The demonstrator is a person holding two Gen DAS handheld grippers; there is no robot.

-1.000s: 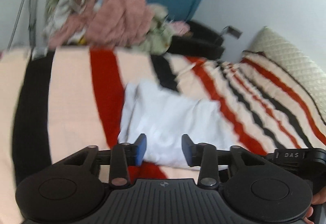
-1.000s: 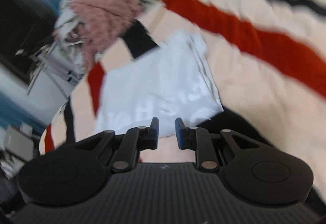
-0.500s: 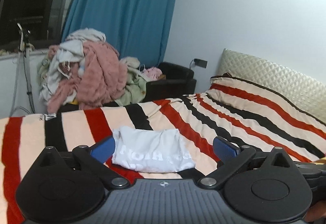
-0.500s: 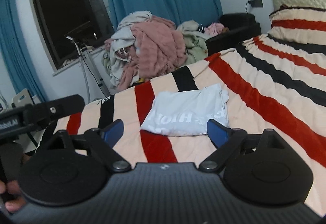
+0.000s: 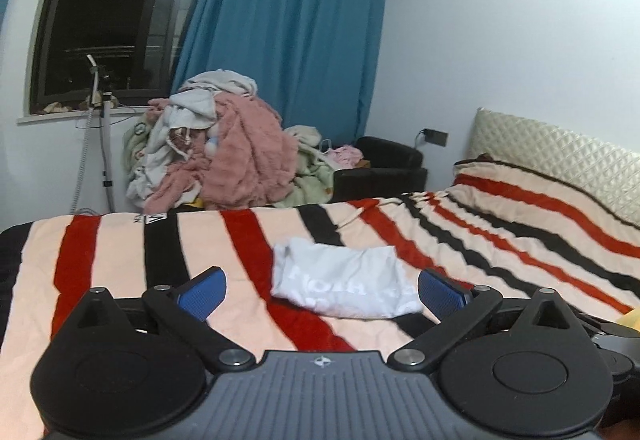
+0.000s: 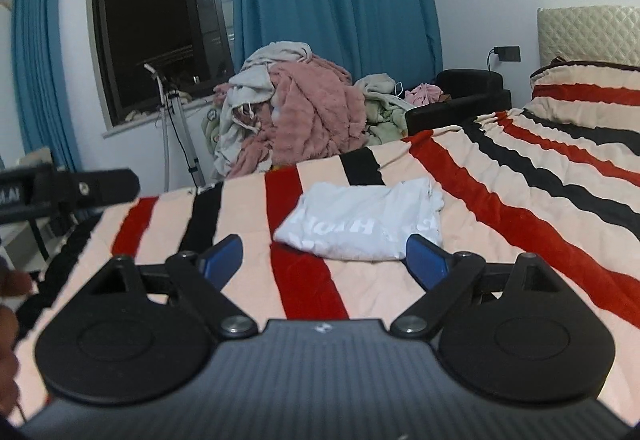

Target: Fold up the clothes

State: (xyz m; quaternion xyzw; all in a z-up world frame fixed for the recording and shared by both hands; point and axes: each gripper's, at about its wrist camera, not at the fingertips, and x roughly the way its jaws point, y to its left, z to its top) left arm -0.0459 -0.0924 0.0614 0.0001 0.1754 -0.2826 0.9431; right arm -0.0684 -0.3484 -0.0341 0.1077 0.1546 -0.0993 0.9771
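A folded white T-shirt (image 5: pixel 344 282) with pale lettering lies on the striped blanket (image 5: pixel 120 252) of the bed; it also shows in the right wrist view (image 6: pixel 362 222). My left gripper (image 5: pixel 322 290) is wide open and empty, held back from the shirt's near edge. My right gripper (image 6: pixel 324 260) is wide open and empty, also short of the shirt. The left gripper's body (image 6: pixel 68 187) shows at the left edge of the right wrist view.
A heap of unfolded clothes (image 5: pixel 224 155), pink, white and green, sits beyond the bed's far edge (image 6: pixel 296 111). A black armchair (image 5: pixel 380 167) stands by the blue curtain (image 5: pixel 288 31). A quilted headboard (image 5: pixel 560 155) is at the right. A white stand (image 5: pixel 102 143) is under the window.
Both grippers opened wide and pulled up and back from the shirt, which now lies folded on the blanket. Since half a second ago they have drawn back a little more.
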